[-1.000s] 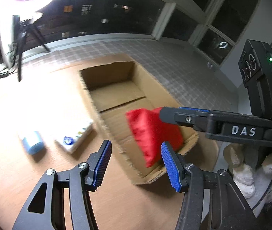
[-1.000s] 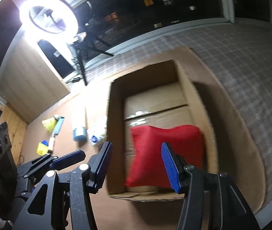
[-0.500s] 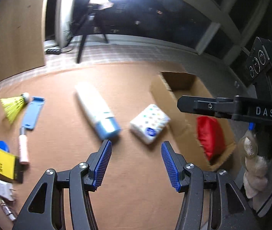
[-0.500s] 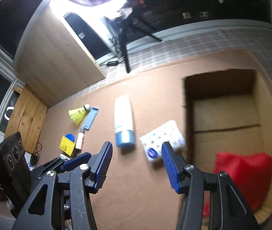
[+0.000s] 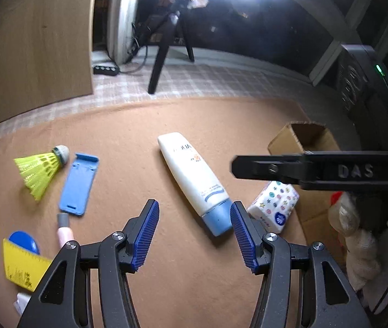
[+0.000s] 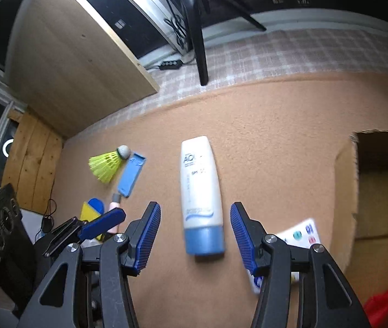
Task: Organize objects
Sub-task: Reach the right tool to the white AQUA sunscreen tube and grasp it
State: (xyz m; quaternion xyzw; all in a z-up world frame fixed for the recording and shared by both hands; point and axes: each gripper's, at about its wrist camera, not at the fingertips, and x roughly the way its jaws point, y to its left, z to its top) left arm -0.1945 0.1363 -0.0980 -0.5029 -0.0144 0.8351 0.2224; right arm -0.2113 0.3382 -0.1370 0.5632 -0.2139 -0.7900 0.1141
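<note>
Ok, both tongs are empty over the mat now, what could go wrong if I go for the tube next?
The right tongs already frame the white tube, while the left tongs hover close beside them, so the two could collide. The tissue pack lies right next to the tube's blue cap; a finger may nudge or pinch it too.
</note>
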